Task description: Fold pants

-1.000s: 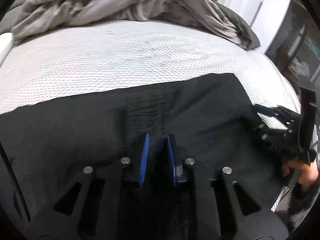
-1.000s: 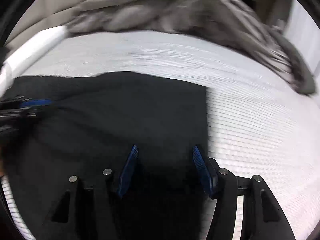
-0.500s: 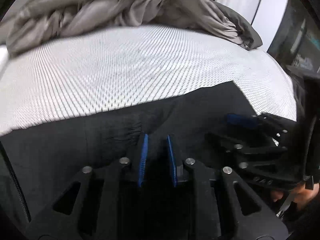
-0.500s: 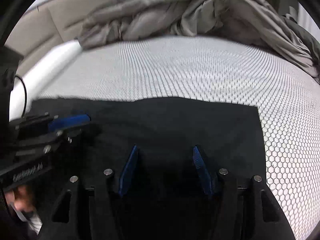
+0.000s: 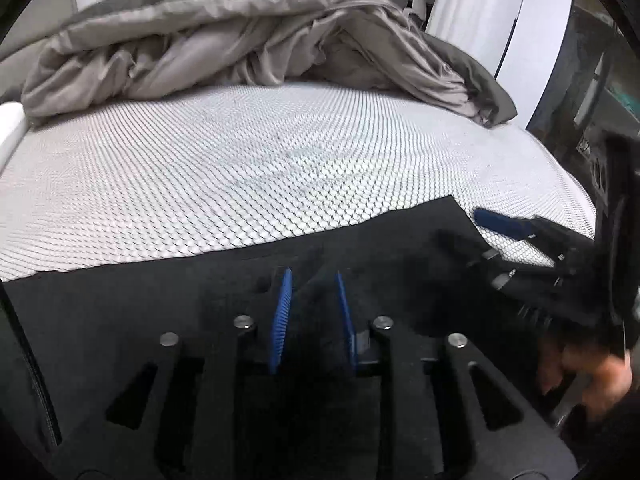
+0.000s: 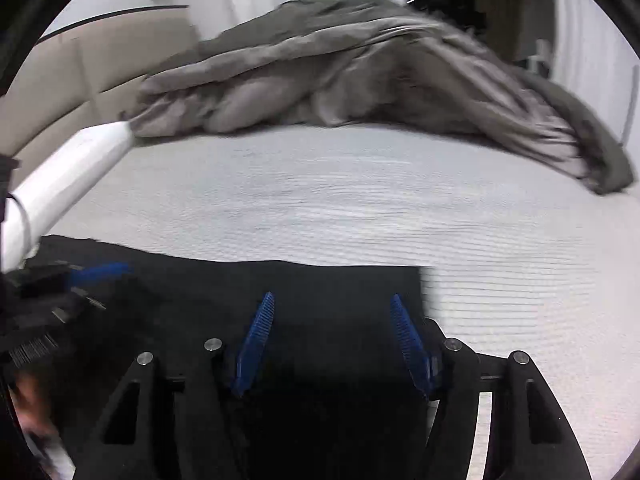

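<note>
The black pants (image 5: pixel 168 304) lie flat along the near edge of the white mattress (image 5: pixel 248 176); they also show in the right wrist view (image 6: pixel 328 292). My left gripper (image 5: pixel 312 280) is narrowly parted, with black fabric between its blue pads; whether it grips the fabric is unclear. My right gripper (image 6: pixel 332 304) is wide open above the pants near their right edge. The right gripper also shows at the right of the left wrist view (image 5: pixel 516 236), and the left gripper at the left of the right wrist view (image 6: pixel 92 272).
A crumpled grey duvet (image 5: pixel 248 40) is piled across the far side of the mattress, also in the right wrist view (image 6: pixel 360 68). A white bolster (image 6: pixel 64 176) and beige headboard (image 6: pixel 60 76) lie at the left. Dark furniture (image 5: pixel 600 92) stands past the mattress's right edge.
Both grippers have pulled back toward the near edge, so less of the pants and more mattress shows. The left gripper's pads stand slightly wider apart. The right gripper stays open.
</note>
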Action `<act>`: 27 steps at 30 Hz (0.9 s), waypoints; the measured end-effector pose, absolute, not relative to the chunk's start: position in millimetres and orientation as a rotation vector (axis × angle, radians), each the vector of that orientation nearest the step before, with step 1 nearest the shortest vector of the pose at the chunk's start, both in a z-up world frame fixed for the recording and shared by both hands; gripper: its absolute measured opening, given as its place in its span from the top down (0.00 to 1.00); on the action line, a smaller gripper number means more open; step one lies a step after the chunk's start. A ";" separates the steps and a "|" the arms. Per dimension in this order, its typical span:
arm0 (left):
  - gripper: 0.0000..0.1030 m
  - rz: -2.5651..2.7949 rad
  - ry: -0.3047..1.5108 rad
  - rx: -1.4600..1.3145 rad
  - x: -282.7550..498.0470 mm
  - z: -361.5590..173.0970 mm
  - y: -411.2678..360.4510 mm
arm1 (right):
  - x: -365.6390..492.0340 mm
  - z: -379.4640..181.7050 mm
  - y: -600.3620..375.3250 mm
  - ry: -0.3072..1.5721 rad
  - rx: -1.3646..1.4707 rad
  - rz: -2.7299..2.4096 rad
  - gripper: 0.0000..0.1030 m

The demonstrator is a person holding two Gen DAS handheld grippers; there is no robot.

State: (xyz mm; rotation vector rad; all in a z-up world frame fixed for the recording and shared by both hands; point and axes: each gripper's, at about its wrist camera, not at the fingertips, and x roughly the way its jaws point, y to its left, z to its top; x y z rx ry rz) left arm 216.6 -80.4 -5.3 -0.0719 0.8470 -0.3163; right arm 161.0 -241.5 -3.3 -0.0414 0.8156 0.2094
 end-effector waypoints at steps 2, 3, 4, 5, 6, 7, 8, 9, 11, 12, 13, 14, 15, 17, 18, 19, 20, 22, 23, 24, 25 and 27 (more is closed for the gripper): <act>0.80 -0.276 0.902 -0.065 227.9 -23.8 -79.6 | 170.7 -23.3 -225.4 0.896 -0.068 0.239 0.39; 0.80 -0.291 0.906 -0.089 228.7 -29.7 -75.9 | 172.6 -32.8 -228.3 0.931 -0.088 0.223 0.39; 0.80 -0.312 0.902 -0.114 228.1 -30.5 -72.1 | 176.3 -38.1 -231.5 0.949 -0.100 0.199 0.41; 0.80 -0.330 0.908 -0.125 227.5 -29.1 -67.6 | 180.0 -39.8 -242.3 0.959 -0.112 0.150 0.41; 0.80 -0.339 0.911 -0.121 226.8 -29.2 -63.9 | 182.8 -36.9 -256.3 0.961 -0.101 0.096 0.41; 0.80 -0.336 0.906 -0.110 222.9 -29.0 -59.1 | 186.0 -34.1 -274.1 0.959 -0.093 0.020 0.41; 0.81 -0.340 0.911 -0.112 222.0 -29.6 -55.9 | 187.8 -31.5 -292.1 0.958 -0.084 -0.076 0.40; 0.81 -0.335 0.915 -0.115 219.3 -29.3 -52.0 | 188.5 -28.4 -307.8 0.960 -0.047 -0.121 0.39; 0.78 -0.266 0.926 -0.096 210.9 -22.6 -43.6 | 174.2 -12.9 -337.6 0.936 0.070 -0.115 0.42; 0.78 -0.257 0.926 -0.103 207.7 -19.9 -37.7 | 163.6 -2.5 -338.9 0.914 0.060 -0.108 0.42; 0.78 -0.263 0.911 -0.115 198.8 -12.2 -33.5 | 150.1 8.6 -334.2 0.882 0.040 -0.086 0.42; 0.78 -0.272 0.895 -0.115 194.1 -8.2 -31.9 | 135.8 18.7 -324.3 0.852 0.022 -0.042 0.42; 0.78 -0.295 0.866 -0.097 181.4 -0.5 -36.4 | 122.5 24.9 -311.8 0.829 0.003 0.023 0.42; 0.71 -0.339 0.830 -0.062 164.5 4.6 -47.9 | 106.2 25.1 -278.0 0.827 -0.035 0.167 0.42; 0.66 -0.378 0.823 -0.062 157.8 2.3 -55.3 | 102.6 20.2 -262.1 0.848 -0.044 0.226 0.42; 0.61 -0.415 0.845 -0.061 154.9 -5.3 -63.7 | 99.8 14.4 -255.6 0.873 -0.044 0.260 0.42; 0.61 -0.431 0.888 -0.044 156.7 -16.8 -71.5 | 99.3 4.4 -244.6 0.919 -0.060 0.288 0.42; 0.57 -0.417 0.892 -0.003 156.7 -28.0 -75.2 | 93.7 -15.3 -237.6 0.954 -0.192 0.215 0.44; 0.57 -0.438 0.888 0.003 153.7 -28.0 -71.7 | 88.9 -17.4 -247.4 0.941 -0.222 0.178 0.44; 0.57 -0.442 0.892 -0.002 150.4 -26.0 -66.4 | 84.6 -14.7 -261.5 0.938 -0.211 0.142 0.44; 0.57 -0.430 0.891 -0.010 147.5 -24.5 -61.1 | 80.7 -11.6 -275.1 0.931 -0.198 0.108 0.44; 0.57 -0.374 0.915 -0.016 135.5 -21.2 -43.5 | 67.9 -2.0 -313.2 0.904 -0.142 0.041 0.42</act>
